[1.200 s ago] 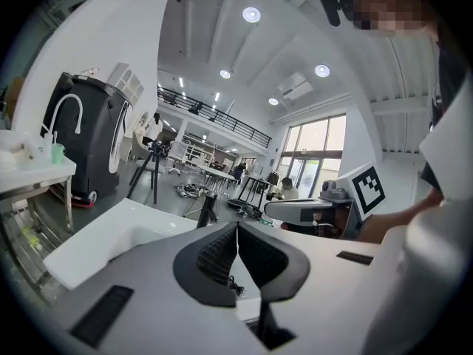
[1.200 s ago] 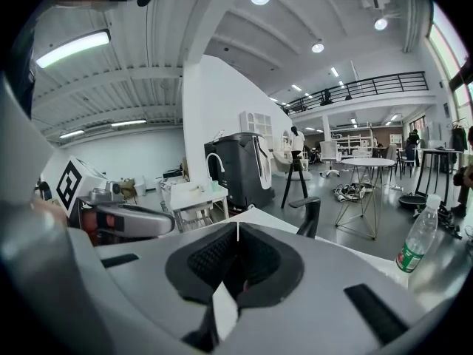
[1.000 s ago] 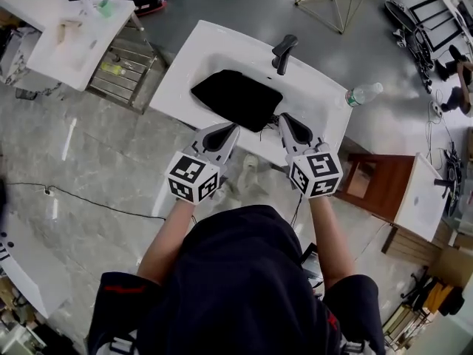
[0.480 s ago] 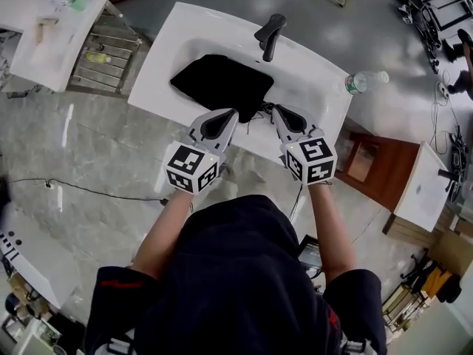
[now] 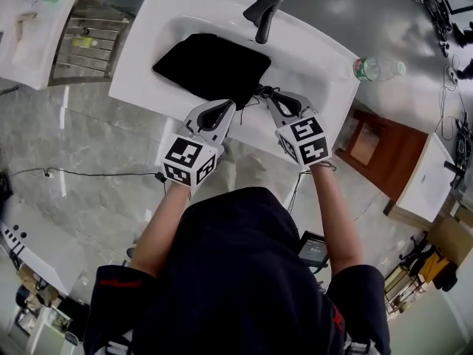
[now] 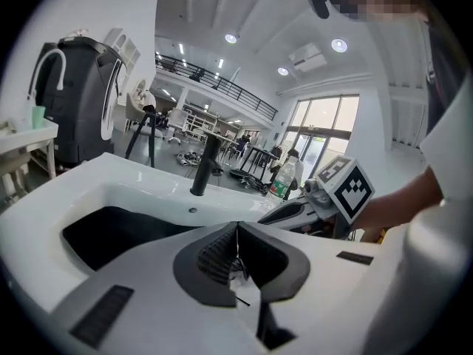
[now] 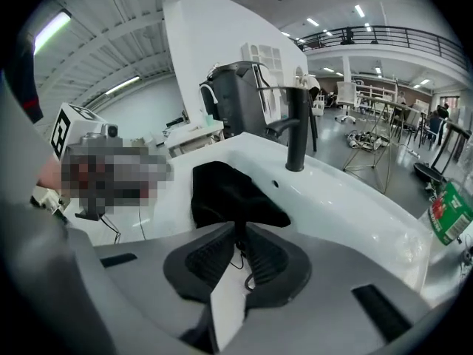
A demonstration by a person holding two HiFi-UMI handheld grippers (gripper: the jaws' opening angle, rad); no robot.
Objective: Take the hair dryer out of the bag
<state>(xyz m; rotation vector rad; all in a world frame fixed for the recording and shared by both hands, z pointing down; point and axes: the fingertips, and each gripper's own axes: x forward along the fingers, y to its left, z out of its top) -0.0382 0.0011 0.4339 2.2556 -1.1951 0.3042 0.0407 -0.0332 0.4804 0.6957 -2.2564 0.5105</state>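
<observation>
A black cloth bag point(image 5: 211, 63) lies in the bowl of a white sink point(image 5: 310, 58); no hair dryer shows outside it. The bag's thin black cord point(image 5: 260, 92) trails onto the front rim. My left gripper point(image 5: 228, 103) hangs shut over the front rim, just short of the bag's near edge. To its right my right gripper point(image 5: 267, 95) is shut too, its tips by the cord. In the left gripper view the shut left gripper point(image 6: 237, 228) points past the bag point(image 6: 111, 235). From the right gripper view, the right gripper point(image 7: 240, 231) is shut and empty, pointing at the bag point(image 7: 229, 192).
A black faucet point(image 5: 262, 9) stands at the sink's far side. A plastic bottle point(image 5: 378, 69) lies on the sink's right end. A brown wooden stand point(image 5: 373, 161) is to the right, a second white basin point(image 5: 33, 24) at the far left, and a cable point(image 5: 89, 174) crosses the floor.
Both grippers have sunk and moved forward to the sink's front rim, the right one tipping further down toward the bag. Both stayed shut.
</observation>
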